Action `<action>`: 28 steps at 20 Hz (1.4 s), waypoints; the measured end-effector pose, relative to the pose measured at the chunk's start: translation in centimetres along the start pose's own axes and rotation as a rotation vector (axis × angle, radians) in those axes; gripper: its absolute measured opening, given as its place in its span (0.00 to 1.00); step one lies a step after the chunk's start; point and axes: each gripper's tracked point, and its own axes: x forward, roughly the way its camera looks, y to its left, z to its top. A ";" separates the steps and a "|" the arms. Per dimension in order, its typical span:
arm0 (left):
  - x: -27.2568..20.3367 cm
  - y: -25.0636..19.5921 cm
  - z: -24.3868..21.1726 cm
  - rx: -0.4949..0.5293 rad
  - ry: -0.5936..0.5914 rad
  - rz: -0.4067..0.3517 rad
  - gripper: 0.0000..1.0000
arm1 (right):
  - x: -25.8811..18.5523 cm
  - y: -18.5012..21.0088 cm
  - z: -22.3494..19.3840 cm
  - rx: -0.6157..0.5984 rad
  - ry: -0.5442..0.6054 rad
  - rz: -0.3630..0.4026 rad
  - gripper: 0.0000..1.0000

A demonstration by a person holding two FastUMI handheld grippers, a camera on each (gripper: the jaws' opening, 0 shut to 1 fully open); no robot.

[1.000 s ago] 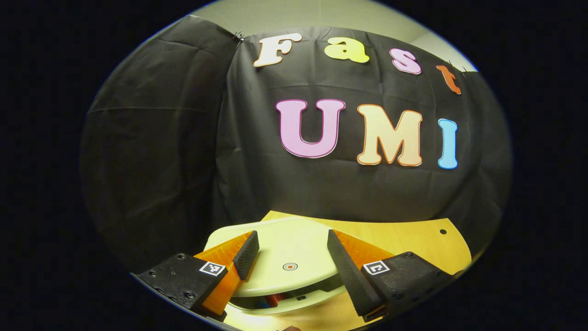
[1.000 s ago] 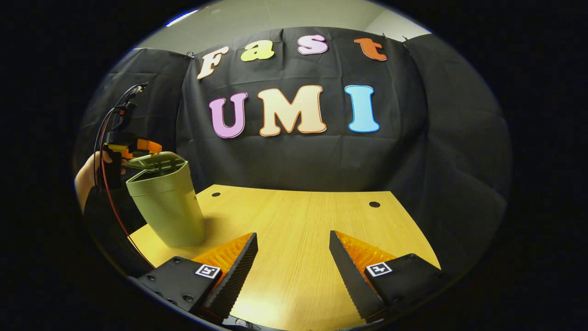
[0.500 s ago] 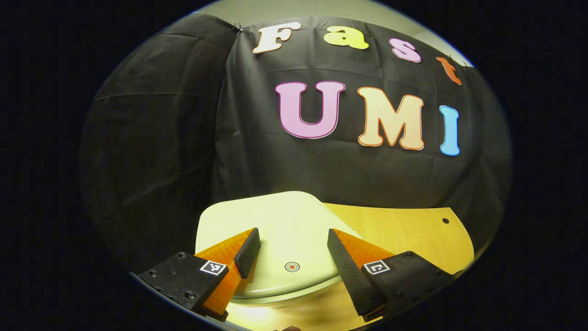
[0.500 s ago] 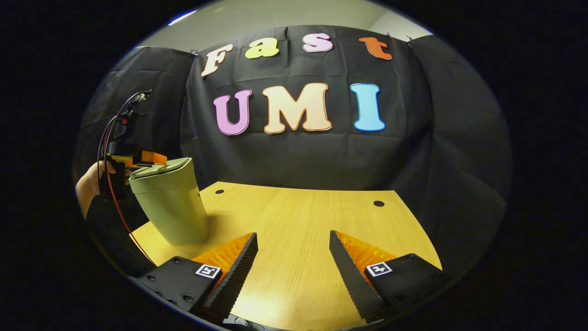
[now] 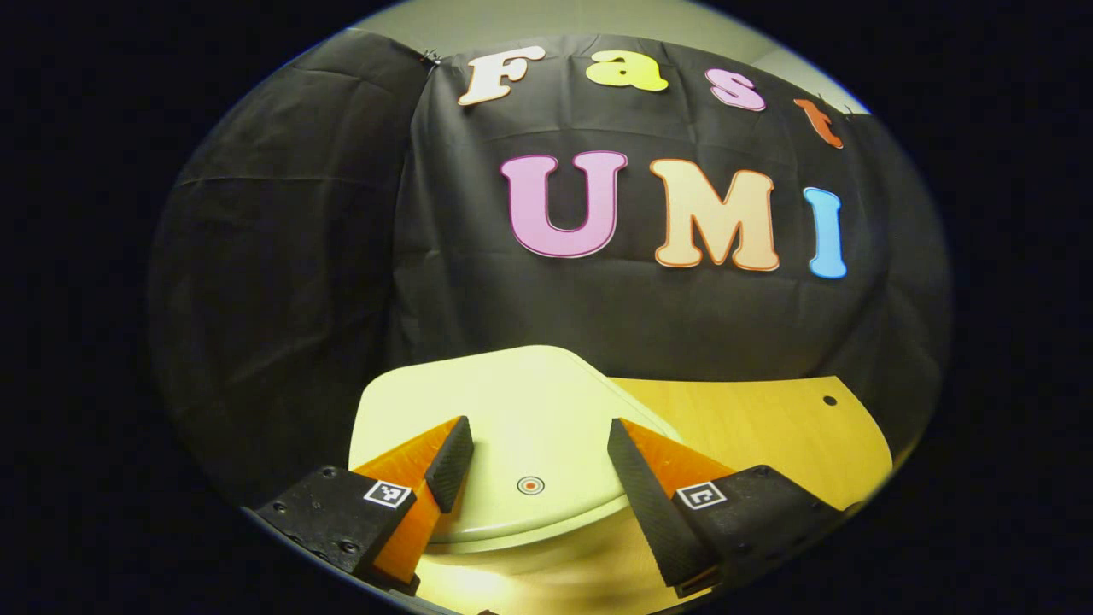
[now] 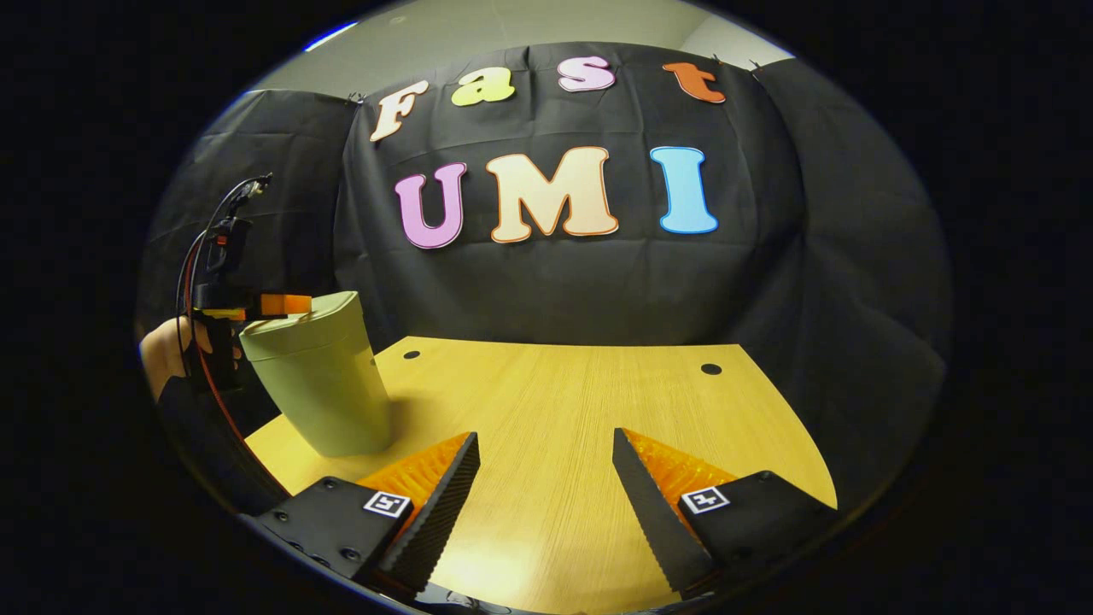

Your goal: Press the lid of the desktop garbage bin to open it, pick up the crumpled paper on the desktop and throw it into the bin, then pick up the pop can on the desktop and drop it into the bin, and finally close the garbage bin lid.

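Observation:
The pale green desktop bin point(image 6: 320, 384) stands at the left of the wooden desk point(image 6: 564, 401), its lid point(image 6: 299, 323) down flat on the rim. In the left gripper view the lid point(image 5: 512, 410) lies just under my left gripper point(image 5: 534, 444), which is open with its fingers resting over the lid on either side of a small round mark point(image 5: 530, 485). In the right gripper view that same left gripper point(image 6: 256, 305) and a hand point(image 6: 166, 354) sit at the bin's top left. My right gripper point(image 6: 545, 457) hangs open over bare desk, with nothing between its fingers.
Two small round holes point(image 6: 711, 369) point(image 6: 411, 354) mark the far part of the desk. Black cloth closes the booth behind and at both sides. A red cable point(image 6: 205, 376) runs down from the left gripper beside the bin.
The bin lid, raised ajar a second ago with contents visible under it, has come down flat onto the rim under my left gripper. The right gripper has barely shifted.

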 end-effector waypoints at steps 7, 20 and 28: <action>-0.2 -1.0 1.7 0.124 -0.107 -0.050 0.94 | 0.2 -0.1 3.4 0.033 -0.078 0.001 0.99; -6.7 -17.9 4.8 0.011 -0.368 -0.413 0.94 | -4.3 -1.8 10.6 0.034 -0.321 -0.081 0.99; -8.6 -22.9 2.3 0.076 -0.309 -0.539 0.94 | -4.8 -1.2 10.5 -0.007 -0.337 -0.076 0.97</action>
